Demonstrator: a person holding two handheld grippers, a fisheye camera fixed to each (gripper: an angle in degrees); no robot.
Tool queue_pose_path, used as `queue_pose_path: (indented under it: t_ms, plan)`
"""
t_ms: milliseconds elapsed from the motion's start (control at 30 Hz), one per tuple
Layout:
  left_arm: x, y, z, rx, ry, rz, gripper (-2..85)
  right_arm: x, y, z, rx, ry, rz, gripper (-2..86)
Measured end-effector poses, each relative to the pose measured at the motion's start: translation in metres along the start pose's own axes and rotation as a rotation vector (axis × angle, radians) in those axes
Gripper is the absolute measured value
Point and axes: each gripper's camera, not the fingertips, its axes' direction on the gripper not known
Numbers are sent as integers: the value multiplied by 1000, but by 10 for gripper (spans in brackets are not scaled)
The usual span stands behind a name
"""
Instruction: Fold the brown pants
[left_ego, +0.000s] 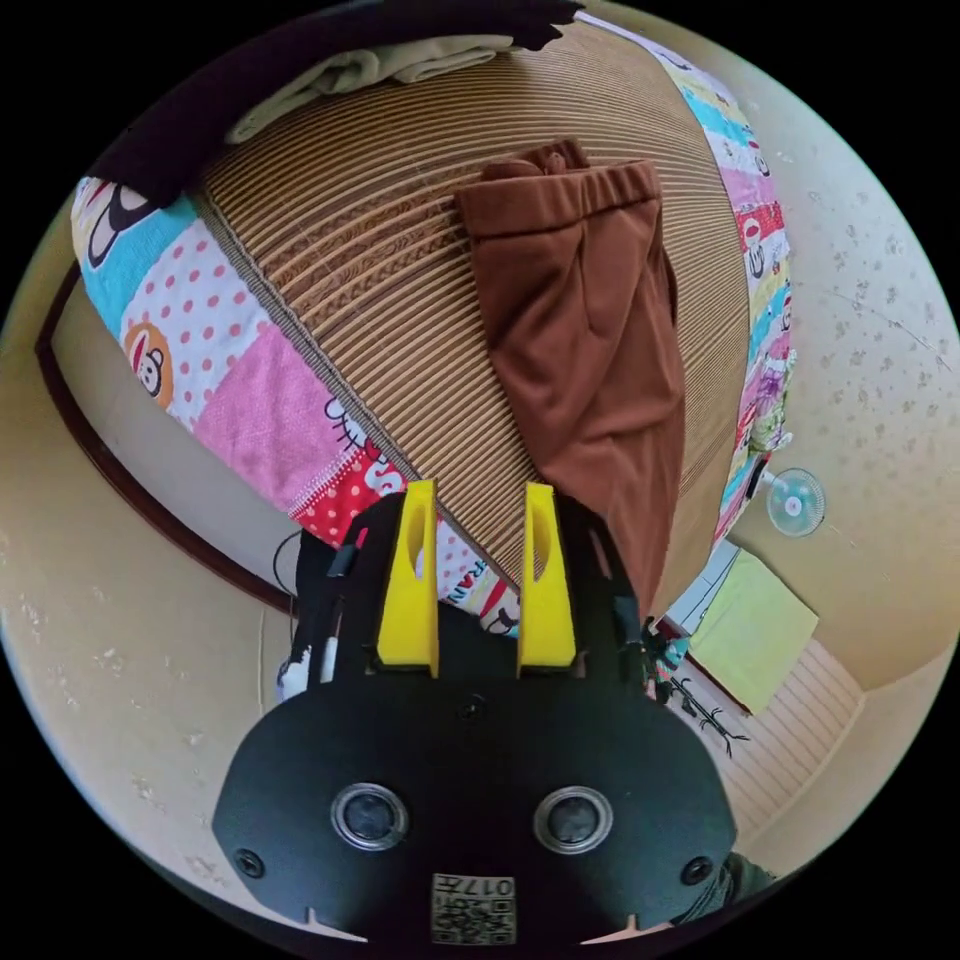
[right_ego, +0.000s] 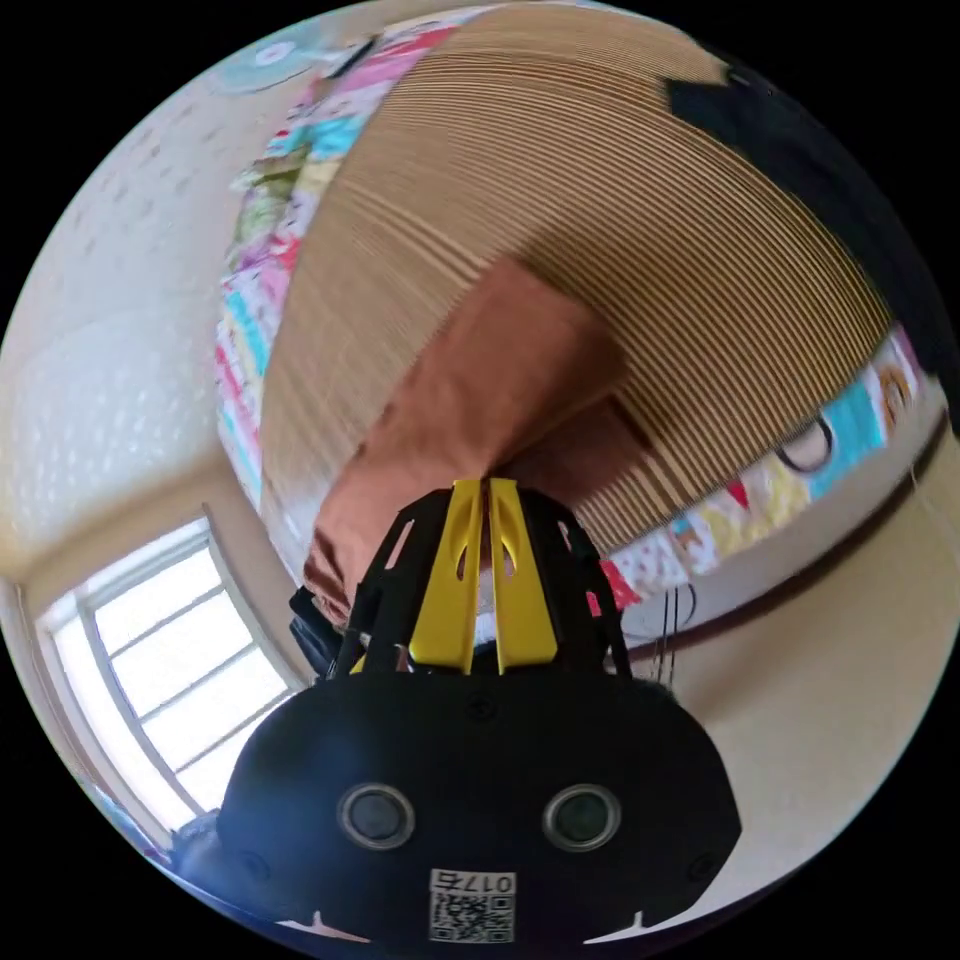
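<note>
On the striped bamboo mat (left_ego: 370, 260), brown pants (left_ego: 585, 330) lie at frame centre; left gripper (left_ego: 478, 500) gapes empty, right gripper (right_ego: 478, 492) pinches their fabric.

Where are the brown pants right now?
The brown pants lie on the striped woven mat, waistband toward the beige folded cloth, legs reaching the mat's edge. In the right gripper view, the right tool pinches their fabric.
</note>
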Motion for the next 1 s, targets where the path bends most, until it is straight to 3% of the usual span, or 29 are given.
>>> queue_pose_path:
  t_ms: [133,333,433,567,633,667,700,733,833,900,1000]
  plan:
    - [-3,-37,-17,49,61,-9,175,97,41,19,-80,-58,260,10]
    - [-5,-104,-33,94,113,-28,195,182,163,36,53,-347,486,5]
    - [1,-135,-27,37,87,-4,133,210,222,52,105,-430,657,5]
    - [19,-163,-28,-65,30,131,35,223,282,80,316,-744,877,5]
    - [33,-168,-44,-94,163,381,20,218,293,96,424,-923,939,5]
    - [35,-166,-63,-111,395,581,15,213,295,106,477,-1018,959,5]
    - [23,-167,-82,-122,580,674,13,207,290,113,503,-1071,951,5]
    - [13,-168,-89,-123,613,681,14,204,285,115,502,-1079,941,5]
    - [-57,-177,-90,-97,470,422,34,186,245,115,366,-981,834,4]
    - [-122,-172,-74,-24,355,32,76,165,206,112,224,-852,703,4]
    - [-153,-153,-55,69,468,-23,136,141,168,107,120,-760,590,3]
